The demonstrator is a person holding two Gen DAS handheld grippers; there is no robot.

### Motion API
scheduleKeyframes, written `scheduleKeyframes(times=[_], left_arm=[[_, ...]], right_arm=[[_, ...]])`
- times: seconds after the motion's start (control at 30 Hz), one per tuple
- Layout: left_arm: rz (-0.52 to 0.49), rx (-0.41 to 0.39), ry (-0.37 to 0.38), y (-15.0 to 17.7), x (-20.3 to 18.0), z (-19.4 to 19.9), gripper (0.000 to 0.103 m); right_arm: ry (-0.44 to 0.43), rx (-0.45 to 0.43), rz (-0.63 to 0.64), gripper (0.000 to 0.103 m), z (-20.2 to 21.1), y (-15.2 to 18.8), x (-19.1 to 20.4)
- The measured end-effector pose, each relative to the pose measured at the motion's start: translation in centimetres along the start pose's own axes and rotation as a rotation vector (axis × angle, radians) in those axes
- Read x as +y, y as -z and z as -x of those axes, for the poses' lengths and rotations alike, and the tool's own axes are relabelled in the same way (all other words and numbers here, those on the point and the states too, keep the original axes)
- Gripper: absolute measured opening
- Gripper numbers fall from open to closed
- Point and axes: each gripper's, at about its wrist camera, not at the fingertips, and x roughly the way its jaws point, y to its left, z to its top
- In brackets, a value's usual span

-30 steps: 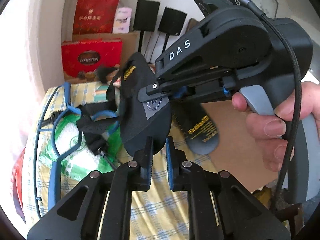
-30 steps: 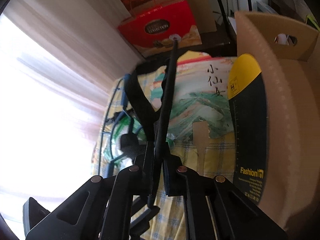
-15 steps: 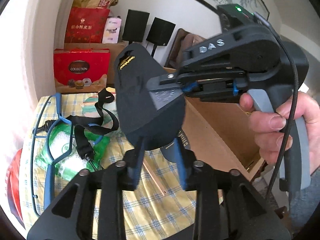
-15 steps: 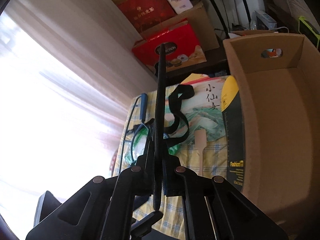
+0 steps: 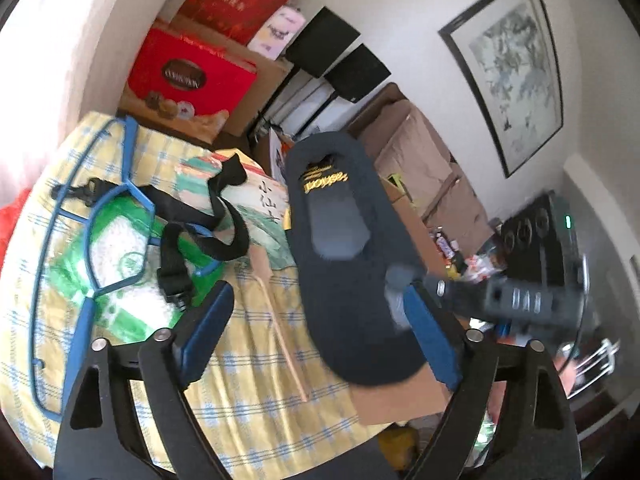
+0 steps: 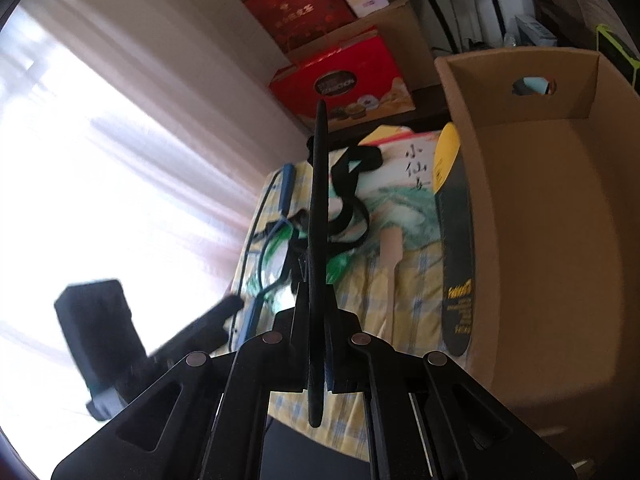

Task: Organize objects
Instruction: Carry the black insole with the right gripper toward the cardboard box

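My right gripper point(image 6: 318, 344) is shut on a black shoe insole point(image 6: 319, 208), seen edge-on and standing upright in the right wrist view. In the left wrist view the same insole point(image 5: 344, 240) shows its flat face with gold lettering, held in the air over the table. My left gripper point(image 5: 320, 328) is open wide and empty, its blue pads on either side of the insole's lower end without gripping it. A second insole point(image 6: 454, 240), black with a yellow tip, leans against the outside wall of the open cardboard box point(image 6: 560, 220).
A yellow checked tablecloth point(image 5: 248, 400) covers the table. On it lie a blue wire hanger point(image 5: 86, 240), a black strap point(image 5: 208, 224), a green and white bag point(image 5: 120, 264), and a wooden stick point(image 6: 390, 256). Red gift boxes point(image 5: 188, 76) stand behind.
My left gripper opened wide and let go of the insole. My right gripper kept hold of it and lifted it, moving to the right in the left wrist view.
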Motion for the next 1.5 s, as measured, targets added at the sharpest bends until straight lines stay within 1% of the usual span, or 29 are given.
scheduleKeyframes(times=[0.1, 0.13, 0.17, 0.3, 0.4, 0.5, 0.57, 0.6, 0.7, 0.77, 0.87, 0.9, 0.93, 0.97, 1.0, 1.07, 1.1, 1.13, 1.17, 1.23, 1.27, 1.3, 1.33, 1.37, 1.4, 1.43, 1.5], left_arm=[[0.062, 0.025, 0.044, -0.9, 0.7, -1.1, 0.09], [0.095, 0.036, 0.068, -1.2, 1.1, -1.5, 0.094], [0.11, 0.038, 0.077, -1.3, 1.1, -1.7, 0.095], [0.132, 0.045, 0.063, -1.8, 1.2, -3.1, 0.096], [0.136, 0.066, 0.073, -1.9, 1.1, -4.0, 0.096], [0.119, 0.087, 0.033, -1.7, 0.9, -4.6, 0.095], [0.13, 0.105, -0.001, -1.4, 1.2, -5.1, 0.083], [0.138, 0.118, -0.006, -1.4, 1.5, -5.3, 0.079], [0.161, 0.133, 0.02, -1.1, 2.0, -5.7, 0.077], [0.169, 0.132, 0.032, -0.8, 2.2, -5.6, 0.075], [0.201, 0.132, 0.063, -0.7, 2.7, -5.6, 0.075], [0.213, 0.132, 0.075, -0.7, 2.9, -5.6, 0.072], [0.219, 0.132, 0.091, -0.7, 3.1, -5.6, 0.048], [0.219, 0.142, 0.105, -0.8, 3.1, -5.6, 0.036], [0.221, 0.148, 0.105, -0.7, 3.3, -5.5, 0.033], [0.216, 0.14, 0.116, -0.8, 3.3, -5.5, 0.033], [0.209, 0.145, 0.131, -0.8, 3.2, -5.8, 0.033], [0.204, 0.154, 0.131, -0.7, 3.0, -6.1, 0.033], [0.2, 0.158, 0.121, -0.7, 2.8, -6.3, 0.033], [0.184, 0.169, 0.102, -0.4, 2.4, -6.7, 0.037], [0.174, 0.172, 0.087, -0.4, 2.3, -6.7, 0.04], [0.162, 0.171, 0.057, -0.2, 2.4, -6.7, 0.046], [0.149, 0.166, 0.01, -0.2, 2.5, -6.6, 0.052], [0.141, 0.162, -0.008, -0.1, 2.6, -6.5, 0.056], [0.136, 0.158, -0.021, 0.1, 2.9, -6.3, 0.066], [0.134, 0.151, -0.041, 0.1, 3.1, -6.0, 0.073], [0.135, 0.145, -0.065, 0.4, 3.4, -5.7, 0.077]], right_arm=[[-0.01, 0.018, 0.026, 0.004, -0.4, 1.0, 0.7], [-0.013, 0.024, 0.035, 0.004, -0.5, 1.3, 1.0], [-0.016, 0.029, 0.044, 0.004, -0.7, 1.6, 1.3], [0.001, 0.043, 0.097, 0.004, -1.3, 2.5, 2.6], [0.023, 0.051, 0.14, 0.004, -1.7, 3.2, 3.6], [0.039, 0.061, 0.174, 0.004, -2.0, 3.8, 4.2], [0.043, 0.072, 0.19, 0.005, -2.2, 4.0, 4.4], [0.051, 0.08, 0.201, 0.006, -2.3, 4.0, 4.5], [0.094, 0.093, 0.241, 0.007, -2.6, 4.3, 4.8], [0.095, 0.106, 0.252, 0.01, -2.7, 4.5, 4.9], [0.09, 0.111, 0.252, 0.011, -2.4, 4.4, 4.8], [0.092, 0.107, 0.25, 0.014, -2.1, 4.3, 4.7], [0.093, 0.106, 0.245, 0.018, -1.9, 4.2, 4.6], [0.095, 0.102, 0.235, 0.027, -1.5, 4.1, 4.3], [0.097, 0.094, 0.23, 0.031, -1.1, 4.0, 4.1], [0.112, 0.067, 0.227, 0.031, -0.5, 3.8, 3.7], [0.119, 0.068, 0.23, 0.022, -0.7, 3.8, 3.5], [0.138, 0.089, 0.237, 0.016, -1.3, 3.9, 3.5], [0.163, 0.108, 0.246, 0.014, -2.0, 4.0, 3.5], [0.211, 0.107, 0.248, 0.014, -2.7, 4.3, 3.3], [0.21, 0.1, 0.242, 0.014, -2.7, 4.3, 3.1], [0.201, 0.097, 0.232, 0.014, -2.6, 4.3, 2.8], [0.202, 0.098, 0.218, 0.014, -2.6, 4.2, 2.5], [0.211, 0.096, 0.209, 0.014, -2.6, 4.2, 2.2], [0.22, 0.092, 0.206, 0.015, -2.4, 4.2, 2.0], [0.231, 0.086, 0.206, 0.016, -2.2, 4.1, 1.8], [0.24, 0.072, 0.198, 0.019, -1.8, 3.9, 1.6]])
